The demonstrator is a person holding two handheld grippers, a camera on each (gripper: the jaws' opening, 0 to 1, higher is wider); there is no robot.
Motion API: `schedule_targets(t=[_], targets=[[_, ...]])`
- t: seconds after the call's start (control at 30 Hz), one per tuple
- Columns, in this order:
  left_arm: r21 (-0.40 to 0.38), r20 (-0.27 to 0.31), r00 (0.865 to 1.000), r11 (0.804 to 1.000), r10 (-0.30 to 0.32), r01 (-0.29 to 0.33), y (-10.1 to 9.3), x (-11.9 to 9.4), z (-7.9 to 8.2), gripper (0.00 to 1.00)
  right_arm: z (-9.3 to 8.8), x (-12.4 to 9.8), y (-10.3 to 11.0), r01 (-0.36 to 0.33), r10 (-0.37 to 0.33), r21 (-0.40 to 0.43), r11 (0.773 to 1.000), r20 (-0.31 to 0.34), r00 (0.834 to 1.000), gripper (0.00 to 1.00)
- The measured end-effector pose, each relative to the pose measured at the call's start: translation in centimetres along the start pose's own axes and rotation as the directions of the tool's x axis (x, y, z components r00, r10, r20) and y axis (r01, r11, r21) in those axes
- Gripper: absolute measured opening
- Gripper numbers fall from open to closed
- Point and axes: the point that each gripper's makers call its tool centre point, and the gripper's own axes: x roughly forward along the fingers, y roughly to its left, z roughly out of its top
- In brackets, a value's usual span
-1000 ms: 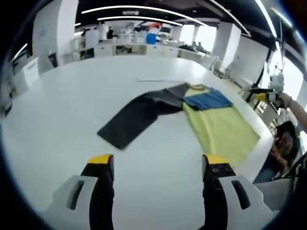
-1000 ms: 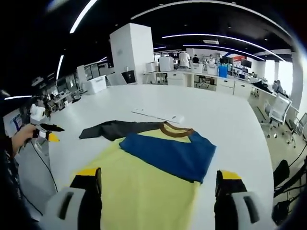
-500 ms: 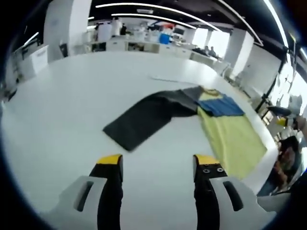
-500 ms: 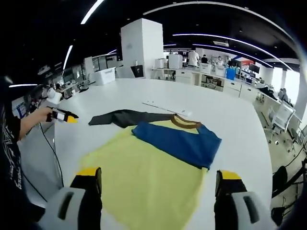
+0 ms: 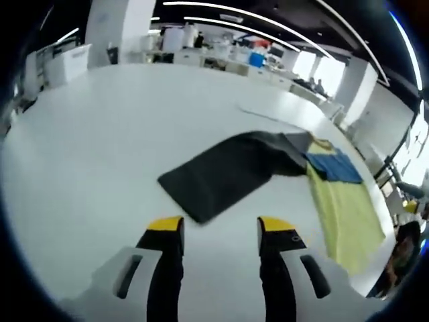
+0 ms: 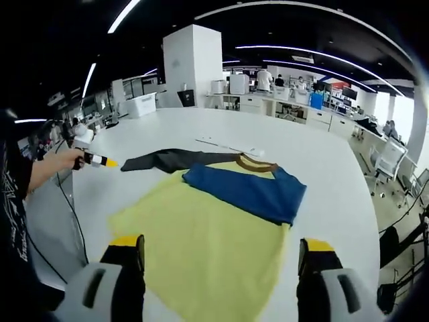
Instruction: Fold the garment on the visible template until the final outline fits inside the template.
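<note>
You are lining up the sleeve fold. The garment (image 6: 208,228) is lying flat on the white table (image 5: 87,141), its yellow body spread open, the blue sleeve (image 6: 244,191) already folded across the chest, and the dark sleeve (image 5: 224,171) stretched out sideways and not yet folded in.

Your left gripper (image 5: 211,231) is hovering with its fingers spread and holding nothing; the cuff end of the dark sleeve is lying just ahead of the fingertips, slightly left of the gap between them. Your right gripper (image 6: 218,251) is also spread wide and empty, poised over the hem edge of the yellow body, which is running between and just beyond its fingers.

By my reading, the next move calls for you to bring the left fingers down on the cuff corner, pinch a single layer, and carry it across toward the collar (image 6: 249,161) beside the blue sleeve.

A thin white strip (image 6: 228,145) is lying beyond the collar; I cannot tell whether it marks the template. There is bare table around the sleeve on the left side. The table edge is running close beside the hem, so keep the cloth from sliding off.
</note>
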Motion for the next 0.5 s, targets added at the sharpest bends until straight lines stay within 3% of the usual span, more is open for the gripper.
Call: schedule_targets(t=[0.2, 0.5], targets=[[-0.050, 0.022, 0.998, 0.997, 0.052, -0.051, 0.9, 1.3, 0.3, 0.33, -0.6, 0.2, 0.3, 0.008, -0.008, -0.006, 1.000, -0.014, 1.000, 0.94], [-0.045, -0.019, 0.987, 0.986, 0.158, -0.159, 2.1, 2.7, -0.9, 0.25, -0.6, -0.2, -0.5, 0.038, -0.038, 0.005, 0.999, -0.003, 0.999, 0.90]])
